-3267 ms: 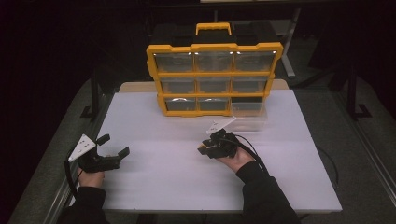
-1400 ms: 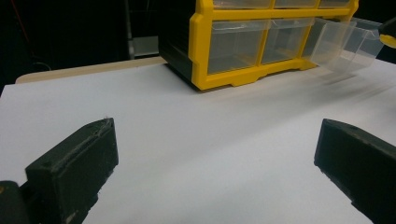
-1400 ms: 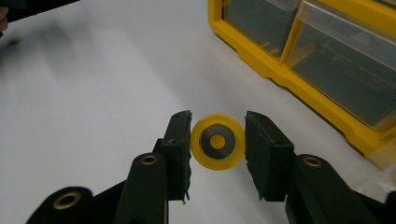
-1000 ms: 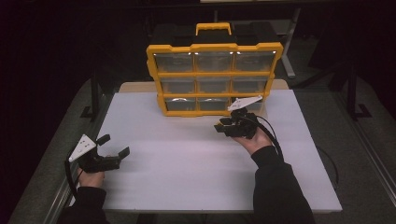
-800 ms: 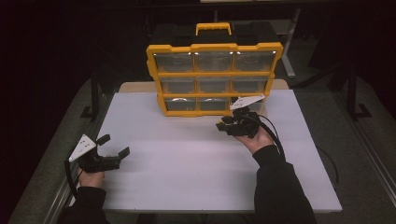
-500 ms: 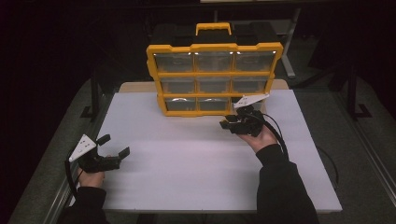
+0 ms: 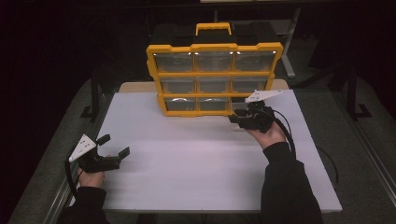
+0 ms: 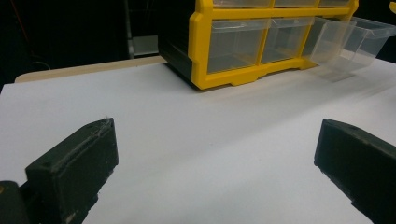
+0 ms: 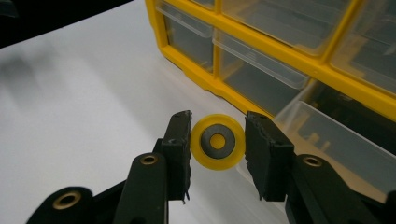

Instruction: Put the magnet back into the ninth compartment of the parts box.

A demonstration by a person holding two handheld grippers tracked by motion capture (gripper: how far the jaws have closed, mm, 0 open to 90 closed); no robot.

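Item one, the right gripper [image 9: 217,154]: my jaws are clamped on a small yellow wheel [image 9: 217,142], one jaw on each side of its rim. The wheel has a dark grey ring around a yellow hub, and its flat face is turned to my camera. It hangs clear of the counter [image 9: 79,93], just in front of the bottom row of the organizer [image 9: 275,60].

Item two, the organizer itself: in the high view I log a yellow-framed case [image 7: 214,74] standing upright at the far middle of the white counter [image 7: 196,158], with a yellow handle on top and three rows of three clear drawers. The bottom drawer at the right-hand end [image 8: 348,42] is pulled out, as the left gripper view shows; my right gripper [image 7: 238,119] sits just beside that corner in the high view. I cannot tell what the drawers hold.

Item three, the left gripper [image 7: 114,147]: I see it near the counter's near left edge, well apart from the organizer. Its jaws stand wide apart with nothing between them but bare counter.

Item four: a dark sleeve [image 7: 289,186] covers the right forearm, and a black cable loops off the right gripper.
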